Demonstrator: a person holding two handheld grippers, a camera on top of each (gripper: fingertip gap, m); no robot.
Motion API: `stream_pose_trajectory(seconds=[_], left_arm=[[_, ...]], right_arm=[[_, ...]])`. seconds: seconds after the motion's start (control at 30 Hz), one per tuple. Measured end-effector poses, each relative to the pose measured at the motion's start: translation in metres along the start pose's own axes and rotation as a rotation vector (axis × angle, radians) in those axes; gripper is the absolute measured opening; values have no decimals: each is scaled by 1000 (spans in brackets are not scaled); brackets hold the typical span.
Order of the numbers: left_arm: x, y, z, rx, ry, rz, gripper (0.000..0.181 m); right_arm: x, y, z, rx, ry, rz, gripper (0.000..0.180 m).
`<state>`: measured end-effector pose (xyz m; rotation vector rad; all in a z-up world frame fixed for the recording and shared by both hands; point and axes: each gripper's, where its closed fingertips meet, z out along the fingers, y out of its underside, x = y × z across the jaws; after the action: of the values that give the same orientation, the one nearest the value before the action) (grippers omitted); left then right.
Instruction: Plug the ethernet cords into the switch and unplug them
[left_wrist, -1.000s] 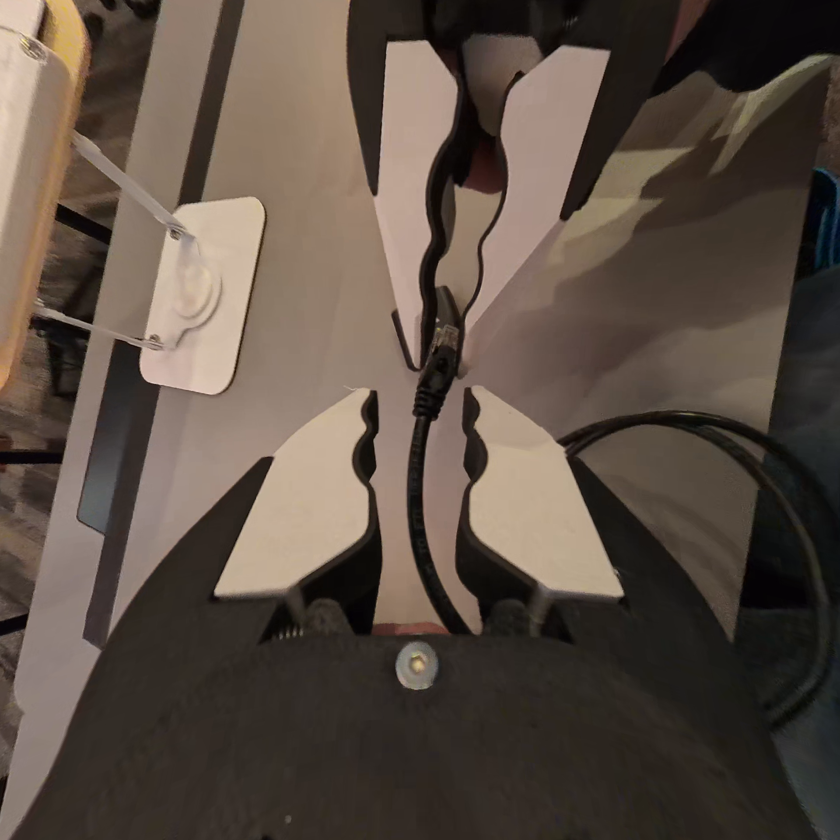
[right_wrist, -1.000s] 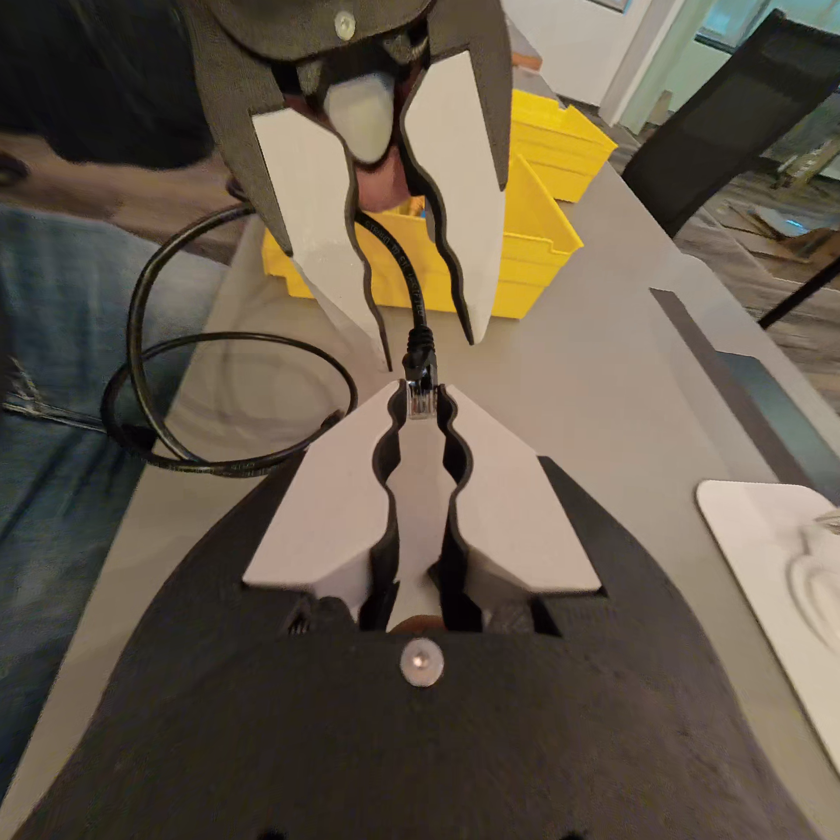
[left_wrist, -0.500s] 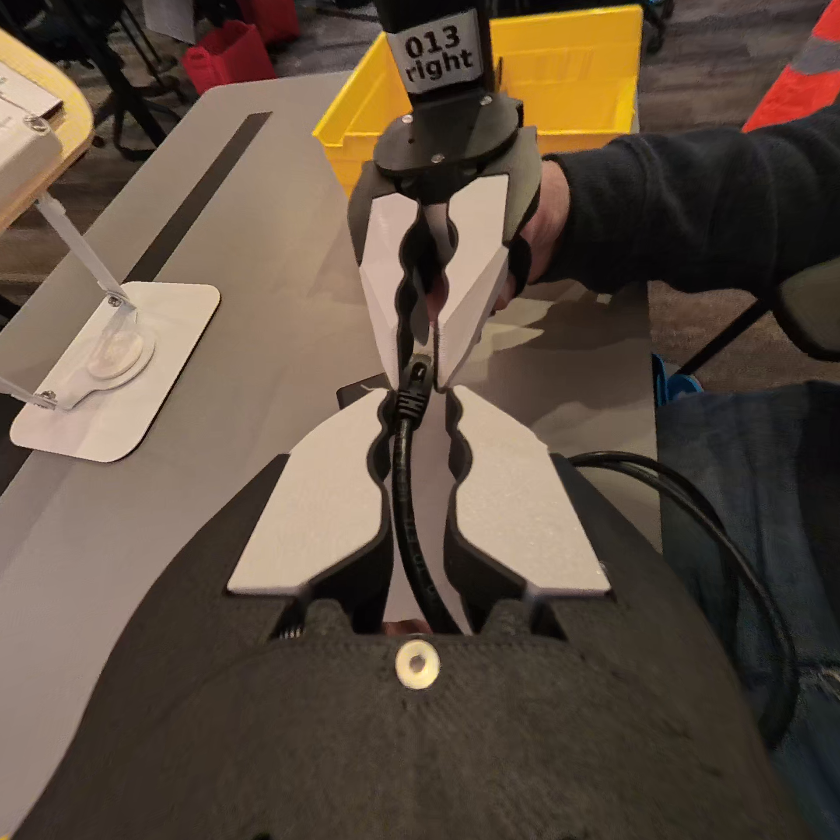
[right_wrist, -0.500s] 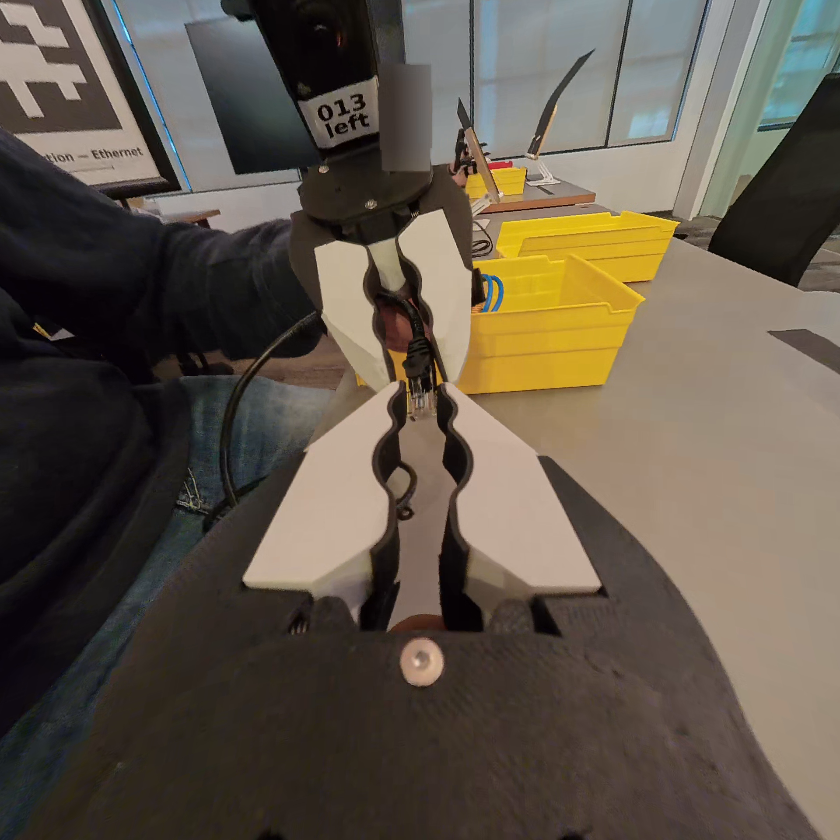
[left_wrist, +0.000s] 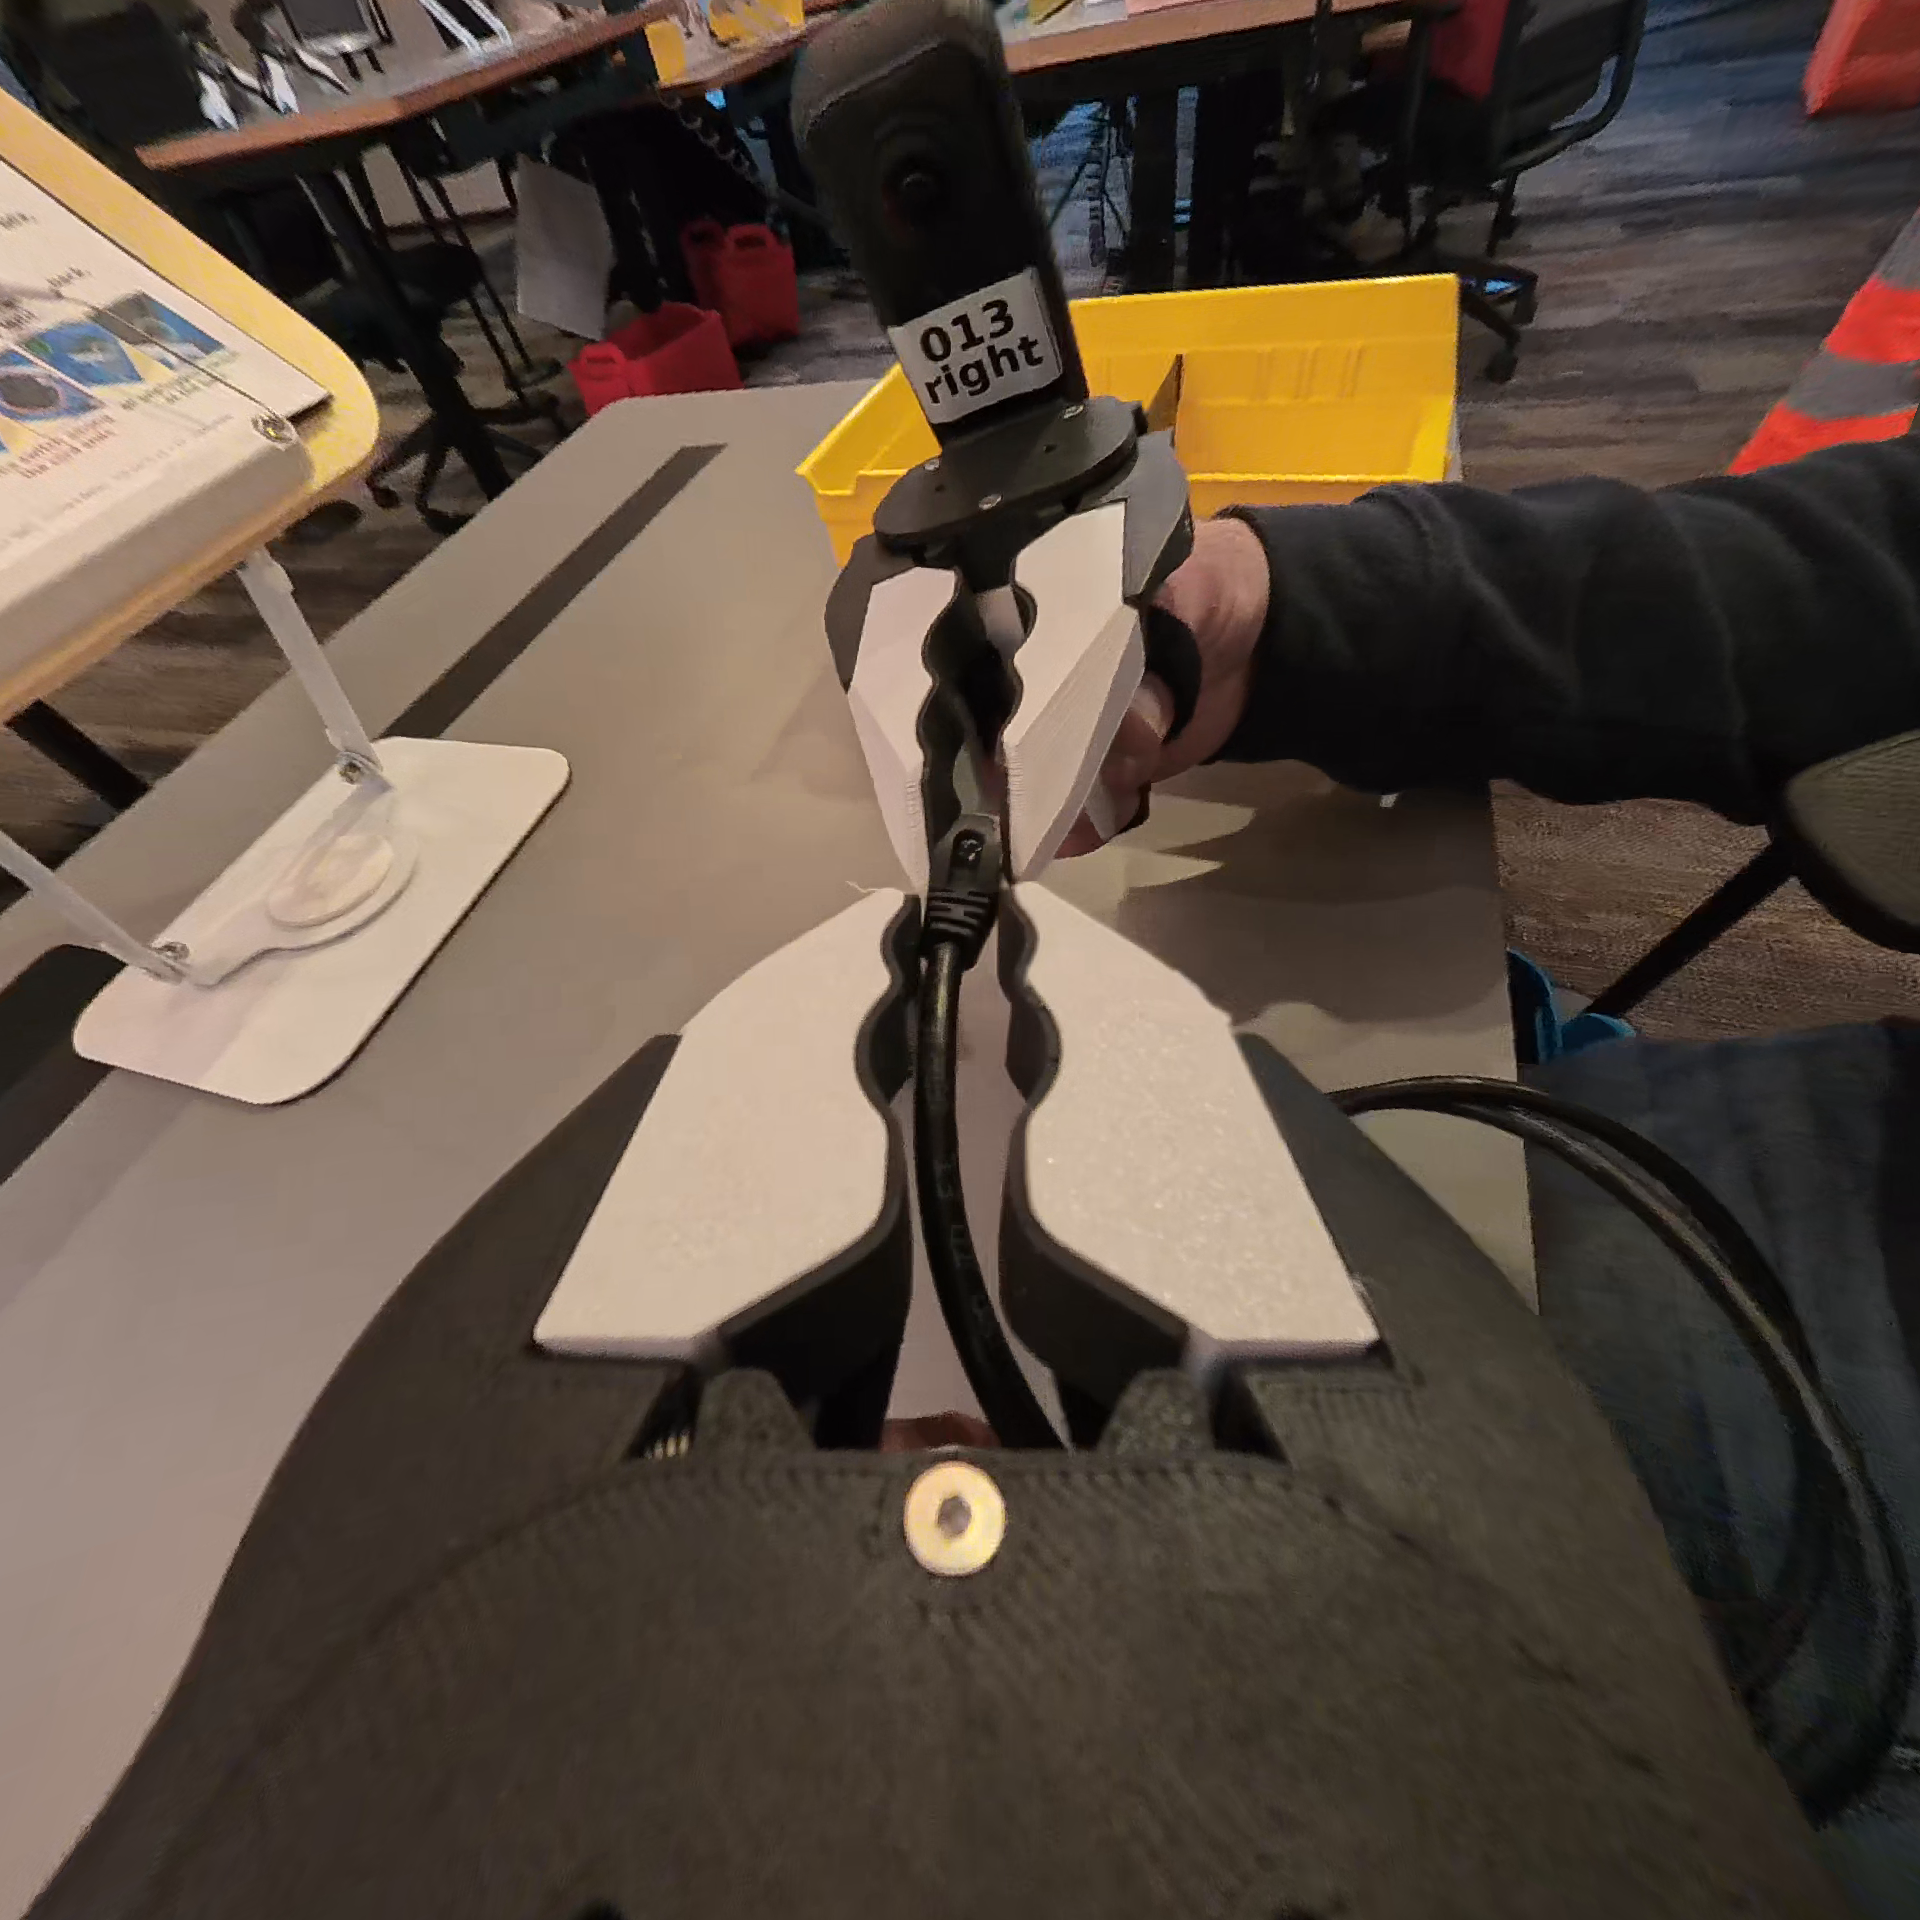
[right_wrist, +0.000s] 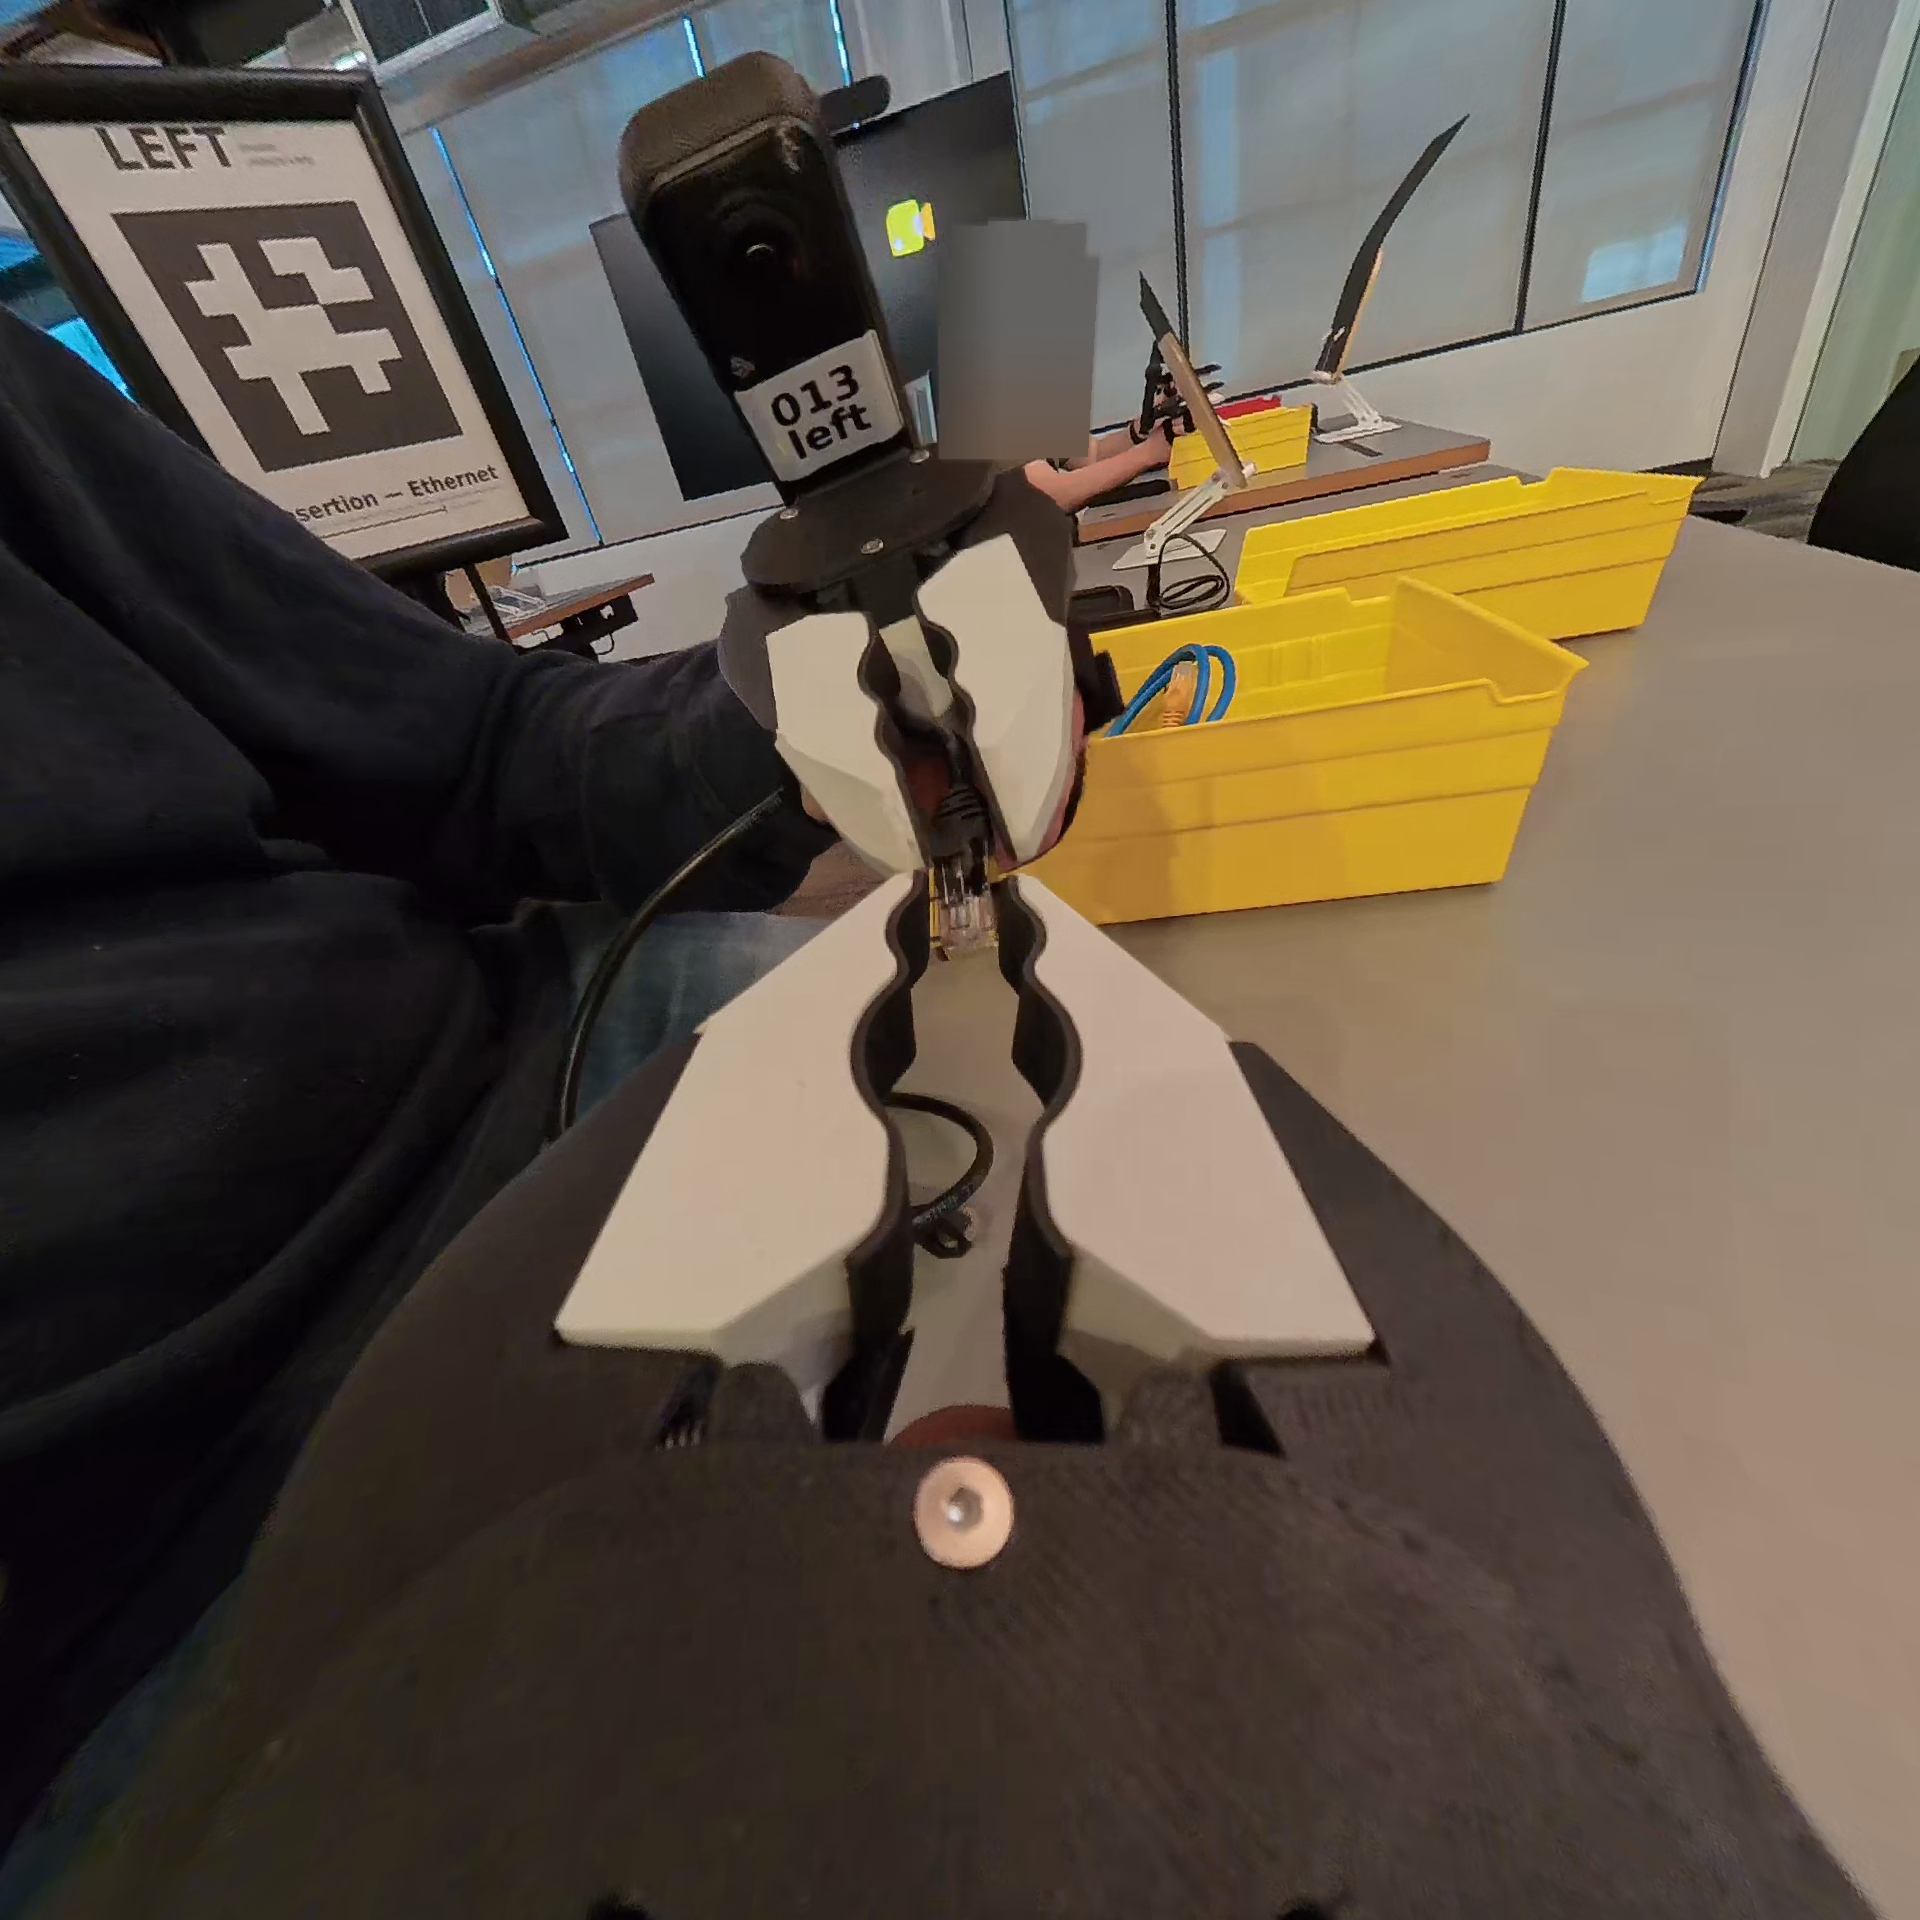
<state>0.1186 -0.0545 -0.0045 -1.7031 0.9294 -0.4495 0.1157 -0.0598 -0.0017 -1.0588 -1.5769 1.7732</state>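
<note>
Black ethernet cord (left_wrist: 940, 1122) runs lengthwise between both tools: left tool (left_wrist: 958, 914) closed on its boot, right tool (right_wrist: 961, 914) closed on its clear plug (right_wrist: 964, 906).

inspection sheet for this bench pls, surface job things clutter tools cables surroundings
surface: grey table, bare nearby
job's things: black ethernet cord, clear plug between both tools; no switch seen
clutter: yellow bins, blue cable inside; tablet stand
grippers: left tool shut on the cord; right tool shut on the plug
cables: black slack loops off the table edge
surroundings: other desks, windows, framed marker sign
</note>
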Motion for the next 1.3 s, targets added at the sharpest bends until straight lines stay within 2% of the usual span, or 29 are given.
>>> stream_pose_trajectory(seconds=[0.17, 0.53, 0.7, 1.03, 1.3], left_arm=[[3, -1, 1, 27, -7, -10, 13], [7, -13, 2, 202, 4, -141, 13], [7, -12, 2, 214, 6, -152, 12], [1, -10, 0, 251, 19, -240, 12], [-4, -8, -4, 250, 27, -282, 12]], right_arm=[[-2, 1, -2, 23, -28, 30, 11], [-8, -6, -5, 116, -86, 69, 11], [-8, -5, -5, 108, -88, 73, 11], [0, -11, -4, 102, -46, 77, 13], [13, 0, -13, 20, 79, 14, 19]])
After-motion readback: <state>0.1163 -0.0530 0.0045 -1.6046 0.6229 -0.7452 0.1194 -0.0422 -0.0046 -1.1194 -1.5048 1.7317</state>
